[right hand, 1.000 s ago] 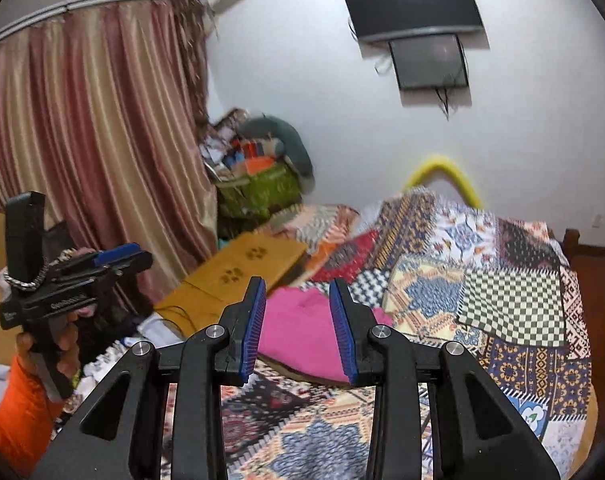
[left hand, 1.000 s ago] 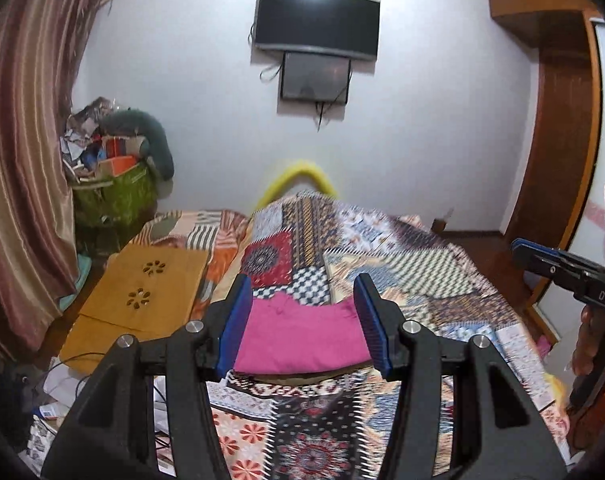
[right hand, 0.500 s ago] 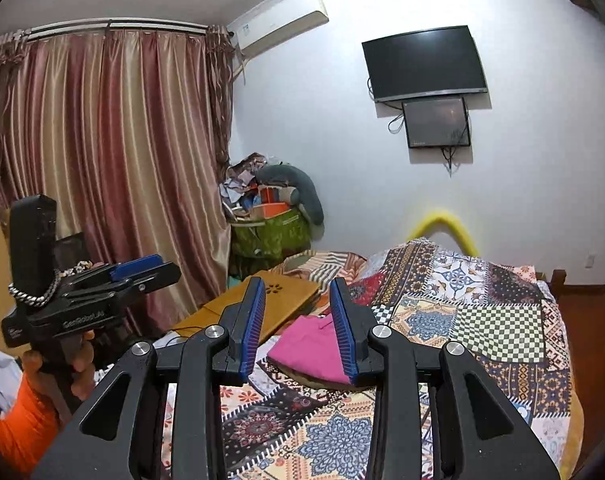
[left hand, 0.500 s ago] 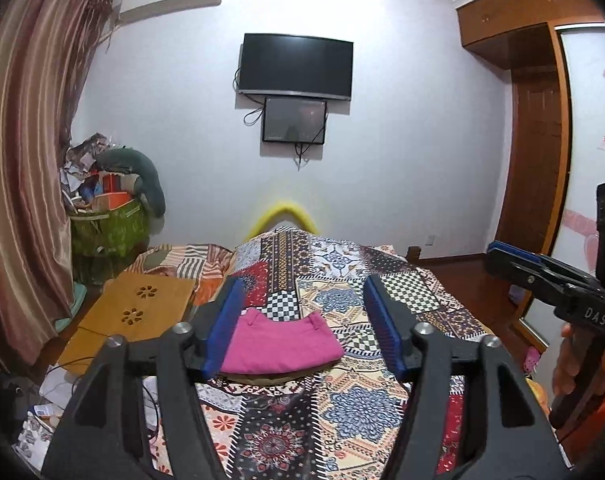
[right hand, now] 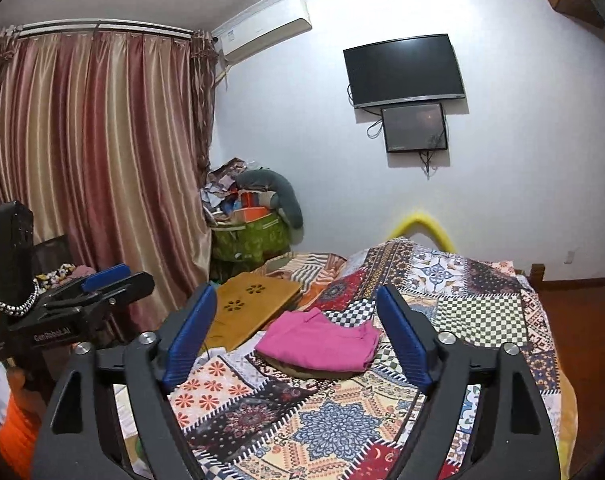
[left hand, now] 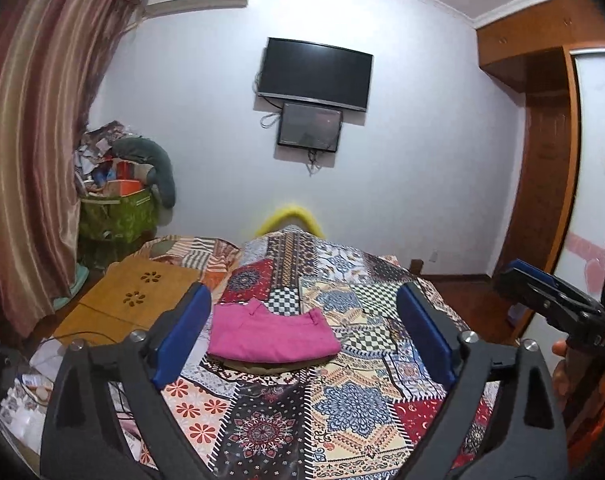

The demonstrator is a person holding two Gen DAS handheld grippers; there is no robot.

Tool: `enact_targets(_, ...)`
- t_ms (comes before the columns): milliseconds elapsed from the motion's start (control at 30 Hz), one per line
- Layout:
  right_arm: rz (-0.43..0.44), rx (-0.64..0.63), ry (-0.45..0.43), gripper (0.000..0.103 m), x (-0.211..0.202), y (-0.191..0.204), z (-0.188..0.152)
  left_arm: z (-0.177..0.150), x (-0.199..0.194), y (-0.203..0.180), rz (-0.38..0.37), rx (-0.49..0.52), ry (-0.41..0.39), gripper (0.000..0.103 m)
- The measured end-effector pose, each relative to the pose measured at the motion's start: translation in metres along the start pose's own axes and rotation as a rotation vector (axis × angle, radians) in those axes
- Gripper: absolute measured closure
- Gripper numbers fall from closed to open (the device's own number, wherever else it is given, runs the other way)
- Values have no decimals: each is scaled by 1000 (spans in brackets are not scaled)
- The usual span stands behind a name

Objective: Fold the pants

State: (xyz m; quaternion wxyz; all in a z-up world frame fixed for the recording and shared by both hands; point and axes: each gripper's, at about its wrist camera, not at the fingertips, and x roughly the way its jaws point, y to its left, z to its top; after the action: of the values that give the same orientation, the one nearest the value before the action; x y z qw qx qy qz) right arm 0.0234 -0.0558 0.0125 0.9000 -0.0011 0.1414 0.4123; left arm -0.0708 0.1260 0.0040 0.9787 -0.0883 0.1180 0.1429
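Pink pants (left hand: 272,336) lie folded on the bed (left hand: 354,408): soft, light, likely floppy; best pinched at edges. Left gripper (left hand: 302,340) and right gripper (right hand: 296,338) have just been opening, both empty.

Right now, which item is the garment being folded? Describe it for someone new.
Find the bed with the patchwork quilt below the wall television. The folded pants lie on its near left part, beside a wooden board. They are the only plain pink thing there.
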Motion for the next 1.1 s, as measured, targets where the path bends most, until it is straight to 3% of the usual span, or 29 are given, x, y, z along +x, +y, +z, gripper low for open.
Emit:
enact_targets(200,-24,1,-34,0,-5,2,0,-2,-5,8,17,-34,-11,3)
enact_targets(1100,-26,-5,-43,0,-10,13,-1,-6,-14,1,45,6,-37,3)
